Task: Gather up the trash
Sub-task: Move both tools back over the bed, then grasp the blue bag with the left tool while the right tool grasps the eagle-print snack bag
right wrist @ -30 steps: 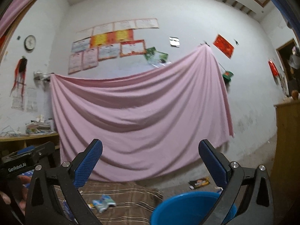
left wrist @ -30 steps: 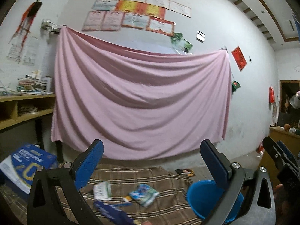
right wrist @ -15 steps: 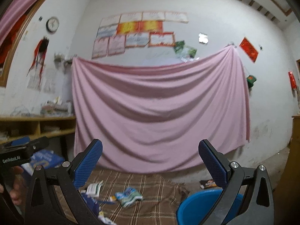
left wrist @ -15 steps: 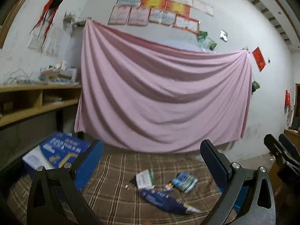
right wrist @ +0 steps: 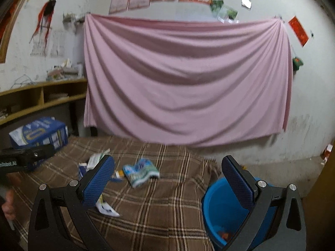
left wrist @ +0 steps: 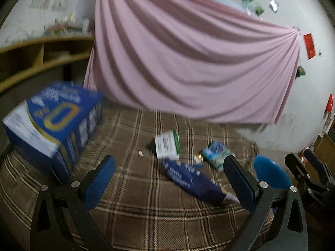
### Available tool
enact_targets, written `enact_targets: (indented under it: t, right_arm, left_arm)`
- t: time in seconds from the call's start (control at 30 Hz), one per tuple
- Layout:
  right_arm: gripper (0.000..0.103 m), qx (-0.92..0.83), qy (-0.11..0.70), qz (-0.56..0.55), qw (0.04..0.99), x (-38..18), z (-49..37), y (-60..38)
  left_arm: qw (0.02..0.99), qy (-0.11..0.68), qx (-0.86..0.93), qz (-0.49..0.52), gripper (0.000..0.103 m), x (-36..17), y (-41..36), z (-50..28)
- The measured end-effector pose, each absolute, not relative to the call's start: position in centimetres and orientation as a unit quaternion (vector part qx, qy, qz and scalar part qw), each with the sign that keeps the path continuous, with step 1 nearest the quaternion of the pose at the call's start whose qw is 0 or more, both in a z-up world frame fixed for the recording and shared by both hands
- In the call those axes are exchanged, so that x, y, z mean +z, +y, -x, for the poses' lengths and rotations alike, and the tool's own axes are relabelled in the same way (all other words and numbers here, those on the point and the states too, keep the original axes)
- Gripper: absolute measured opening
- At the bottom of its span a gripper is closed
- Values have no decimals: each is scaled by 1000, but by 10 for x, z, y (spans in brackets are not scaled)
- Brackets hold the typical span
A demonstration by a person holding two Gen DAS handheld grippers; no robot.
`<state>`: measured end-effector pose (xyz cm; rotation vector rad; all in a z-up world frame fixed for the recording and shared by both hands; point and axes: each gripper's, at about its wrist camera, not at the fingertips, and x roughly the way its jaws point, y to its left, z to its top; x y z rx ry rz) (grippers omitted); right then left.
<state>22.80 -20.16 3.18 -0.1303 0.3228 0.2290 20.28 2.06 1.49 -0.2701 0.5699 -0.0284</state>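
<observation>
Both grippers spread wide and empty above a plaid-covered surface strewn with wrappers.

The left gripper [left wrist: 169, 173] and right gripper [right wrist: 168, 172] hold nothing between their blue textured fingers [right wrist: 98, 181]. On the brown checked woven blanket [left wrist: 146, 213] lie three pieces of trash: a flat white-and-green carton [left wrist: 167, 145], a long dark-blue pouch [left wrist: 192, 178], and a crumpled blue-green wrapper [right wrist: 139, 172]. A round blue plastic bucket [right wrist: 217, 209] stands beside the blanket's right edge; a pink sheet [right wrist: 186, 79] drapes the wall.
</observation>
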Motion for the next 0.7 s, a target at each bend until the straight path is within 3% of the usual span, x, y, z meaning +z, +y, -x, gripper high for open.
enact_targets:
  t: [0.33,0.47,0.63,0.67,0.7]
  right_arm:
    - [102,100,244,64,962,10,-259,-214]
    - [101,91,268,55,958,5,-273,-221]
    - [99,101,295,54,949,-3,-289,-220]
    - [99,106,299,56,947,-4,-292,-219]
    - [99,110,304,60,944,-5,-296,-216]
  left_arm:
    - [911,369,-31,184,95,-14,-4,-237]
    - [892,412,-27,182,86,-25,-15,-256]
    - [886,425,-18,184,62,-36,-20,-265]
    - [886,427,-21,182,53,-37,-20,-267]
    - [885,430,-23,180,52,-38,-21,-269]
